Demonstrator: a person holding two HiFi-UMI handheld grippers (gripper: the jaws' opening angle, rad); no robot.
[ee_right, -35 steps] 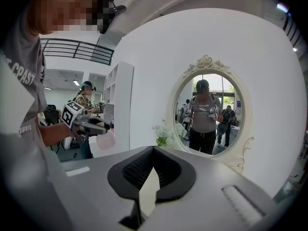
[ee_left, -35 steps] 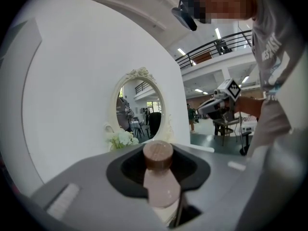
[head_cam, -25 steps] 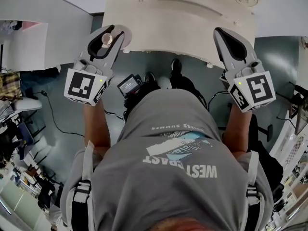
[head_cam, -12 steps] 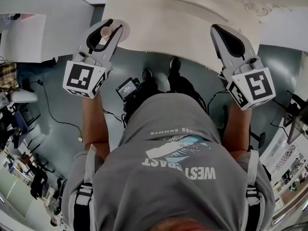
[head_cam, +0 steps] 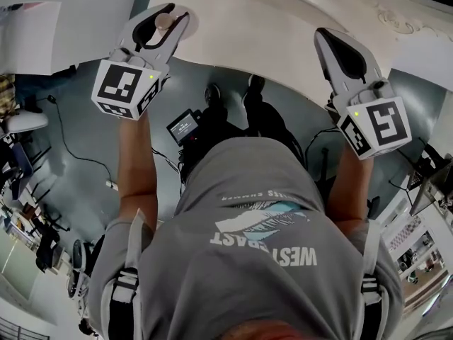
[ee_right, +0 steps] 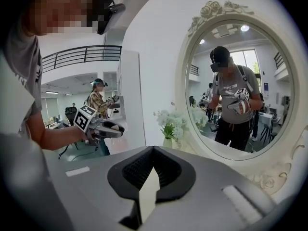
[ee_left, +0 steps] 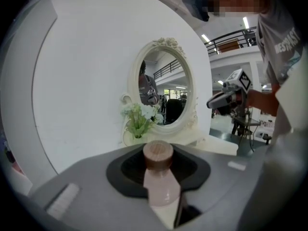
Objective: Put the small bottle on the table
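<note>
A small pale pink bottle point(ee_left: 160, 184) with a round brown cap point(head_cam: 164, 21) sits upright between the jaws of my left gripper point(head_cam: 170, 11), which is shut on it. In the head view that gripper is at the upper left, over the near edge of the white table point(head_cam: 269, 34). My right gripper point(head_cam: 327, 37) is held above the table's right part, jaws together with nothing between them point(ee_right: 152, 153). Each gripper shows in the other's view: the right gripper point(ee_left: 224, 100) and the left gripper point(ee_right: 103, 128).
On the table stand an ornate oval mirror point(ee_right: 236, 81) and a small vase of white flowers point(ee_left: 139, 118) beside it. A white panel point(head_cam: 64, 27) stands to the left. On the grey floor lie cables and a device with a screen point(head_cam: 185, 125). Other people stand far off.
The left gripper has moved forward with the bottle, from just off the table's edge to over it. The right gripper has stayed about where it was.
</note>
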